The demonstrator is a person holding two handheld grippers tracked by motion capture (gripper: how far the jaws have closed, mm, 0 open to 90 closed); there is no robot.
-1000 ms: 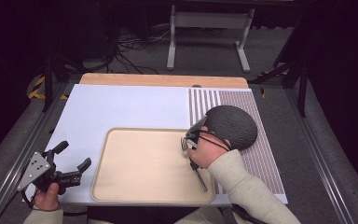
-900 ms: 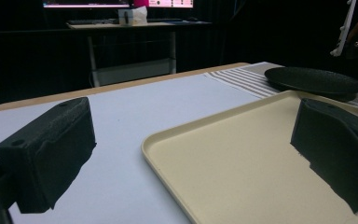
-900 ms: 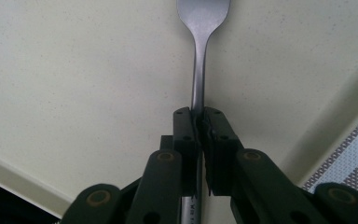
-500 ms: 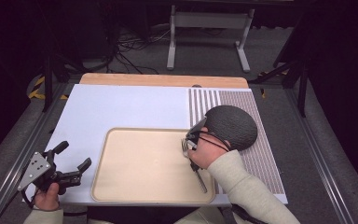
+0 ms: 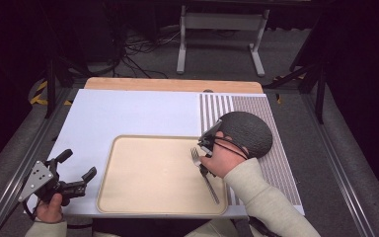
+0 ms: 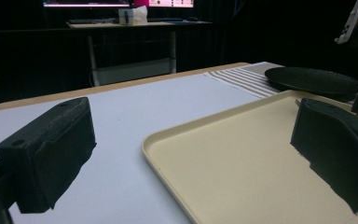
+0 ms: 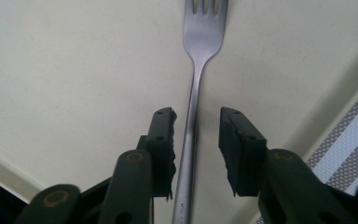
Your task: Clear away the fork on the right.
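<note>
You are holding the right gripper [image 7: 196, 135] low over the fork [image 7: 196, 84], which is lying flat on the beige tray [image 5: 143, 197] near its right edge, tines pointing toward the far edge and handle toward the near right corner. The jaws have just been opening and are standing a little apart, straddling the handle with a gap on each side, so nothing is pinching the fork right now. You are dealing with a stiff, light piece of polished metal; judging by its shine it is likely slippery, and it is lying so flat that the pads will have little to bite on. The narrow neck and upper handle, where the jaws are already sitting, look like the best place to grip, squarely across the width so it is not twisting out. The dark round plate [image 5: 246, 133] is sitting just beyond the tray's right edge on the striped mat [image 5: 281, 168]. Your left gripper [image 5: 74, 170] is resting at the near left corner of the table [image 5: 128, 108], jaws standing wide and empty
</note>
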